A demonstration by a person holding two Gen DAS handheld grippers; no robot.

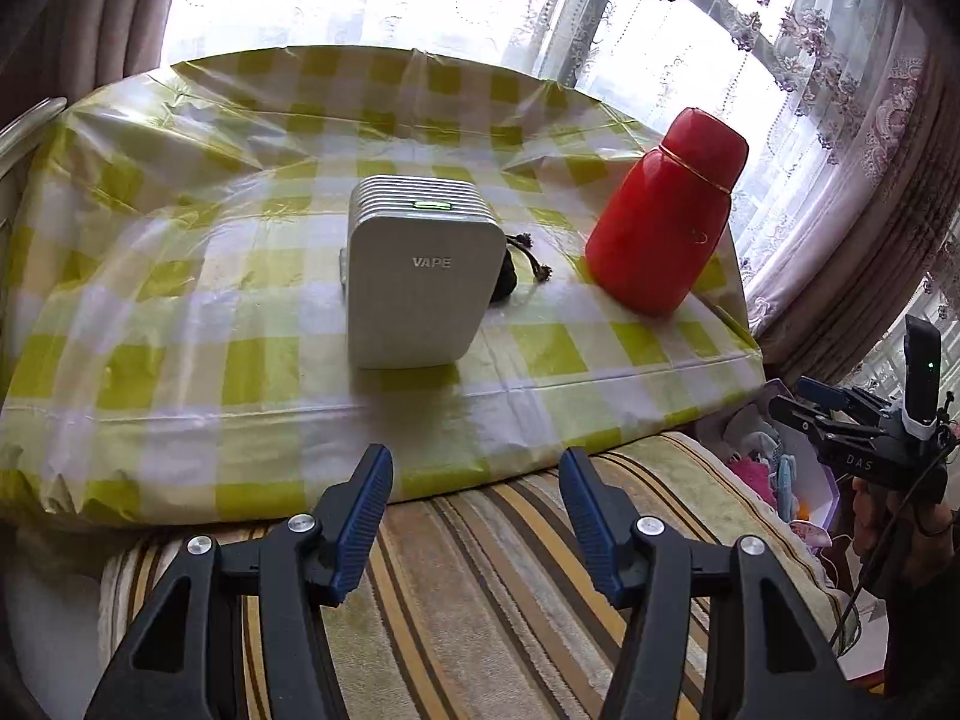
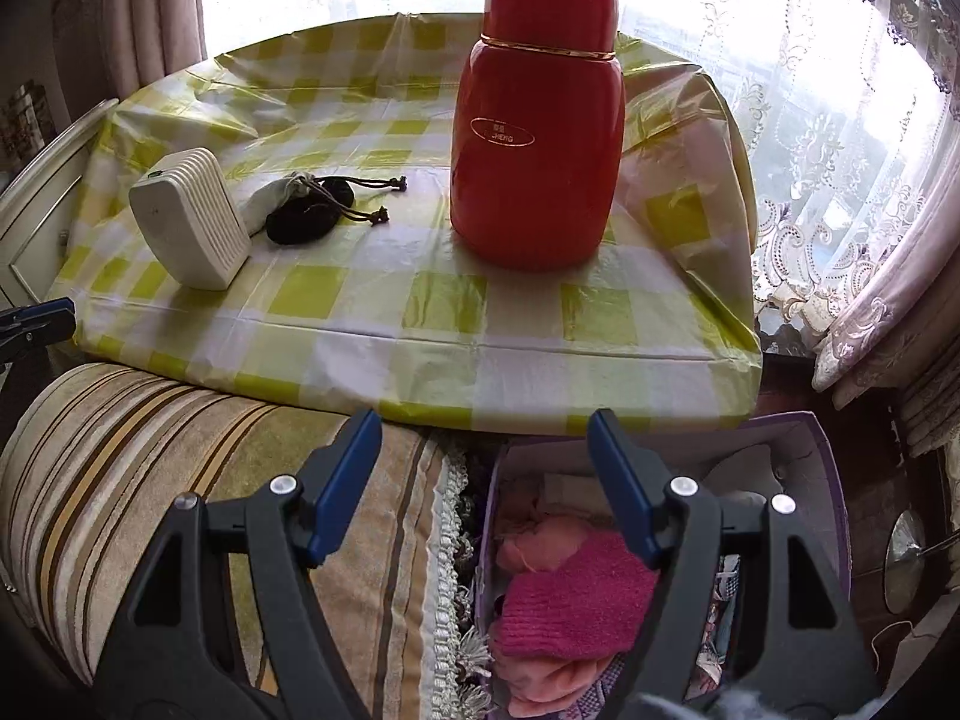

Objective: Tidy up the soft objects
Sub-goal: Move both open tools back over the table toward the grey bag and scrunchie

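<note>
A purple box (image 2: pixel 831 480) on the floor holds soft things: a magenta knitted cloth (image 2: pixel 570 606) on top and a pink cloth (image 2: pixel 540 540) behind it. My right gripper (image 2: pixel 485 426) hovers open over the box's left rim, with nothing between its fingers. On the checked table lie a black drawstring pouch (image 2: pixel 300 222) and a small white pouch (image 2: pixel 270 198). My left gripper (image 1: pixel 477 462) stands open and empty above a striped cushion (image 1: pixel 480 588), in front of the table. The black pouch (image 1: pixel 504 282) peeks out behind a white device (image 1: pixel 420 276).
A red flask (image 2: pixel 537 120) stands upright on the yellow-green checked tablecloth (image 2: pixel 372 300), right of the white ribbed device (image 2: pixel 189 228). The striped cushion (image 2: pixel 180 480) lies left of the box. Lace curtains and a window close off the back and right.
</note>
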